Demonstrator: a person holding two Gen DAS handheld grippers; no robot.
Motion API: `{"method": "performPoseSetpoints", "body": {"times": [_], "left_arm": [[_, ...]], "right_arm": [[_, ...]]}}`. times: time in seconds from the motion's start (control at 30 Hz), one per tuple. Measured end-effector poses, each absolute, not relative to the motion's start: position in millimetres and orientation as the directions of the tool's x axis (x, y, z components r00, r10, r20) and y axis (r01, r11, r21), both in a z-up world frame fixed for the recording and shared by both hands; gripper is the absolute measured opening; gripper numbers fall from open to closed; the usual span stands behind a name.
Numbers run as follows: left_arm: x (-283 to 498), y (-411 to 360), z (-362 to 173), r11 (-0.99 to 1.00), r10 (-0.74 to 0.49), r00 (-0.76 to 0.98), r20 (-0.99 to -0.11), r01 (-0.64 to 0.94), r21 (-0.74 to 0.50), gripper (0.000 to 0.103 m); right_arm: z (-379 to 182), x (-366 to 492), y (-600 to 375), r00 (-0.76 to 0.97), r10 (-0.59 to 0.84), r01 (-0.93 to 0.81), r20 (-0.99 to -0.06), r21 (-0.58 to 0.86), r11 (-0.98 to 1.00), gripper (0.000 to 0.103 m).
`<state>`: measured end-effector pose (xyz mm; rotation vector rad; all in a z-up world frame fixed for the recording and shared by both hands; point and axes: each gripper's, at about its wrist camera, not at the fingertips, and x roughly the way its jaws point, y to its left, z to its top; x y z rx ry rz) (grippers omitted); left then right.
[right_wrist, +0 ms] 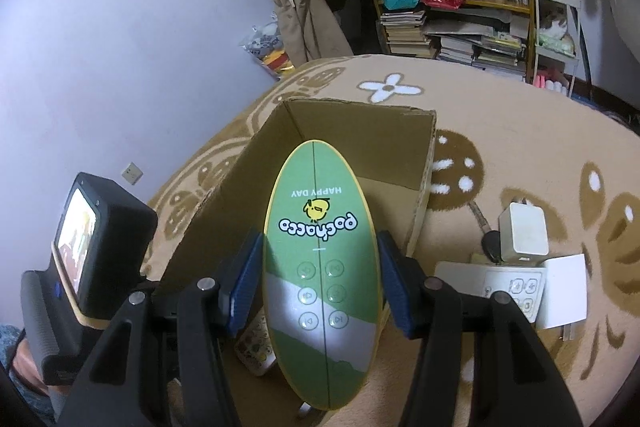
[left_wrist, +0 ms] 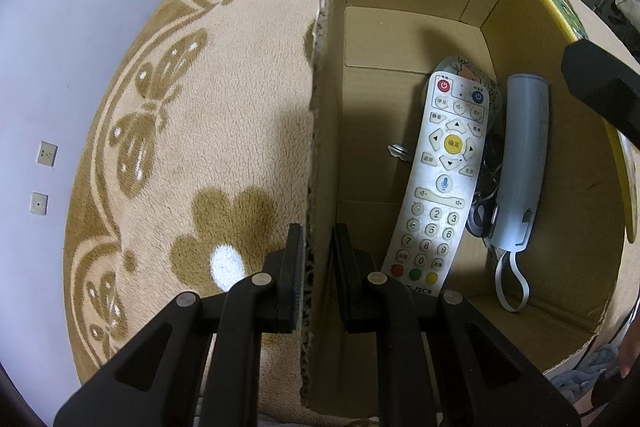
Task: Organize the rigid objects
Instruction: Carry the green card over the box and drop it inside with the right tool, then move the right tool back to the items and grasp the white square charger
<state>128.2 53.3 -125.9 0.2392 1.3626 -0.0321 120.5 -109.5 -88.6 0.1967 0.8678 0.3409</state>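
Green plastic fills the right gripper [right_wrist: 320,287]: its blue pads [right_wrist: 244,291] clamp the flanks of a green oval device [right_wrist: 320,267] printed "HAPPY DAY", held flat above the cardboard box [right_wrist: 360,131]. Only the left wrist view shows inside, where a white remote [left_wrist: 438,183], a pale blue cylinder [left_wrist: 520,163] and a key [left_wrist: 400,151] lie on the floor. There the left gripper [left_wrist: 316,275] is closed on the box wall. Beside the box, the right view shows a white charger [right_wrist: 524,227] on the patterned blanket [right_wrist: 520,147].
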Motion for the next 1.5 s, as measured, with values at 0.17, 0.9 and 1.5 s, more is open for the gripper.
{"method": "performPoseSetpoints", "body": {"times": [0.17, 0.9, 1.5], "left_arm": [[128.4, 53.8, -125.5, 0.976, 0.113, 0.208, -0.972, 0.16, 0.147, 0.015], [127.6, 56.1, -124.3, 0.978, 0.103, 0.207, -0.973, 0.16, 0.137, 0.015], [127.3, 56.2, -125.4, 0.978, 0.102, 0.206, -0.973, 0.16, 0.137, 0.015]], "right_arm": [[-87.5, 117.9, -103.1, 0.604, 0.342, -0.226, -0.72, 0.257, 0.94, 0.067], [-64.9, 113.9, -123.5, 0.677, 0.261, -0.17, -0.688, 0.198, 0.965, 0.099], [-98.7, 140.8, -219.7, 0.642, 0.062, 0.08, -0.764, 0.147, 0.986, 0.103]]}}
